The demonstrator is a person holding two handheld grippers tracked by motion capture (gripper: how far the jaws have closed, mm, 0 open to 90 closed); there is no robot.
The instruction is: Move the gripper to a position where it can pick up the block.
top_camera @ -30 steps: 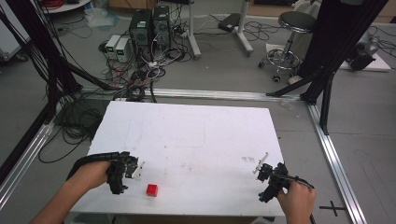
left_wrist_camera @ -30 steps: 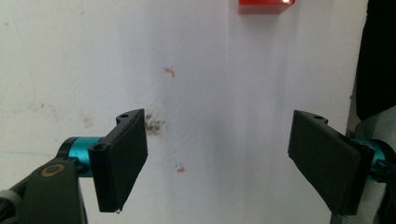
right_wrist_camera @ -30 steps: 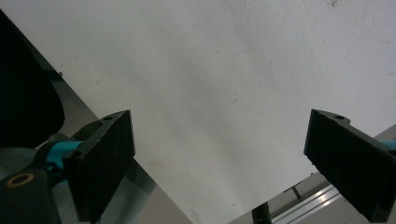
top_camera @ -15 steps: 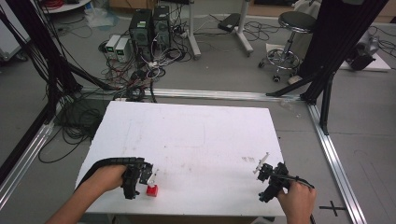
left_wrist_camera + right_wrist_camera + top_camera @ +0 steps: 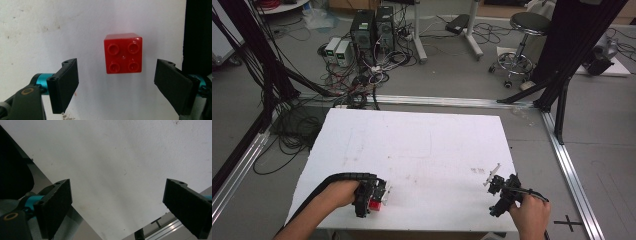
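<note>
The red brick (image 5: 123, 53) lies studs-up on the white bench (image 5: 422, 145), at roughly 7 o'clock on the bench in the high view, near the near edge. In the left gripper view it sits between and slightly beyond the two black jaws, nearer the 3 o'clock jaw, touching neither.

The left hand-held gripper (image 5: 116, 86) is released, jaws spread wide on either side of the brick. The right hand-held gripper (image 5: 497, 192) rests at about 5 o'clock on the bench, well apart from the brick; its jaws are likewise spread, with nothing between them.

Handling, as a judgement: the brick appears to be rigid moulded plastic, light, with glossy faces that may slip under a weak grip. Take hold across two opposite flat side walls, below the four studs, jaws square to the faces. An off-centre closure could push or rotate the brick before it is clamped.
</note>
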